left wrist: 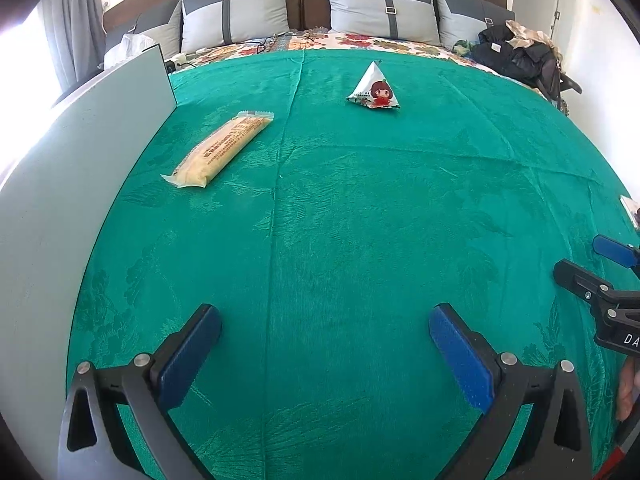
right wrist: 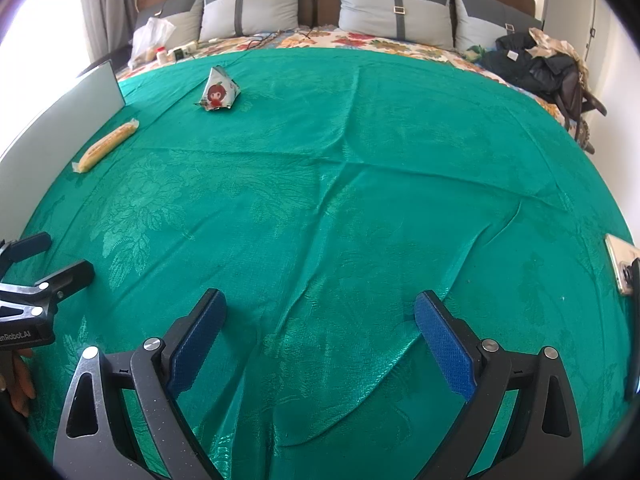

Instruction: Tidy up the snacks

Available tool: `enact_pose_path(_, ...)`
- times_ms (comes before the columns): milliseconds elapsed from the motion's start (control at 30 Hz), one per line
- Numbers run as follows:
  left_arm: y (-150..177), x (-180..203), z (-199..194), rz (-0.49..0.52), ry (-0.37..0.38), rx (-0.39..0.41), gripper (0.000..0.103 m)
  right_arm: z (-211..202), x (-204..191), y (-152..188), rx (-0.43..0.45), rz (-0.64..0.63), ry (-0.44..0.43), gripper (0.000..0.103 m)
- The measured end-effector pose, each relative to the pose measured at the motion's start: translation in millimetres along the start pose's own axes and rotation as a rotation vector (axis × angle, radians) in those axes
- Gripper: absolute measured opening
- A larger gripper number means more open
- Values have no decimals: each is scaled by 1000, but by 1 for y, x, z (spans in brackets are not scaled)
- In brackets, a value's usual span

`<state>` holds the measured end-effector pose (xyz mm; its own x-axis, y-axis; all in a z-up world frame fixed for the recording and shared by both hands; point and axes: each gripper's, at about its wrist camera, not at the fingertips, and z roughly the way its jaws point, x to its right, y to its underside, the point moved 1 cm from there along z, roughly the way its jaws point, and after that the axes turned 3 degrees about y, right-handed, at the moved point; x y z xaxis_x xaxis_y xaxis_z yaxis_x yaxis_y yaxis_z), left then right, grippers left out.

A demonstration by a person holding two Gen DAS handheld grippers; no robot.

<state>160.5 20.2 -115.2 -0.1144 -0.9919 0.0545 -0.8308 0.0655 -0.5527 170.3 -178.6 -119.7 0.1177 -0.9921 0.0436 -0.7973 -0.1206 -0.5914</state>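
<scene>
Both our left gripper [left wrist: 325, 322] and right gripper [right wrist: 320, 308] hang with fingers apart, empty. The yellow snack bar [left wrist: 220, 148] lies far ahead-left, long axis diagonal, probably nearer our left; the pyramid snack [left wrist: 374, 88] sits beyond.

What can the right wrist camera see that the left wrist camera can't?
Only the right wrist camera shows the phone lying at the cloth's right edge and a small bottle beside the plastic bag. Only the left wrist camera shows the printing on the long yellow snack. Both show the triangle snack with a cartoon girl, the green cloth, the white board, the pillows, the dark clothes, and both open grippers, left gripper and right gripper.
</scene>
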Motion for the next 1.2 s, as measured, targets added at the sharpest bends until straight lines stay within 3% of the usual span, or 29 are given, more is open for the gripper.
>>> enact_pose_path(100,-15,-10,4,-4,-10,-92,103,0,0,0,0,0,0,97)
enact_pose_path(300,-70,-55,-4,-17,17,-65,103,0,0,0,0,0,0,98)
enact_pose_path(367,-90,-64,10,10,23,-103,103,0,0,0,0,0,0,98)
enact_pose_path(467,-110,-72,42,79,-34,-185,103,0,0,0,0,0,0,98)
enact_pose_path(600,-125,-83,67,94,-56,-201,101,0,0,0,0,0,0,98)
enact_pose_path(633,-127,-86,68,84,-44,-190,96,0,0,0,0,0,0,98)
enact_pose_path(700,-129,-87,68,58,20,-165,53,0,0,0,0,0,0,98)
enact_pose_path(767,-127,-86,63,34,24,-137,26,0,0,0,0,0,0,98)
enact_pose_path(1000,-79,-72,29,-87,33,-124,26,0,0,0,0,0,0,98)
enact_pose_path(1133,-36,-45,4,-86,43,-107,27,0,0,0,0,0,0,98)
enact_pose_path(1167,-29,-39,1,-71,30,-94,37,0,0,0,0,0,0,98)
enact_pose_path(1200,-25,-34,1,-50,20,-83,61,0,0,0,0,0,0,98)
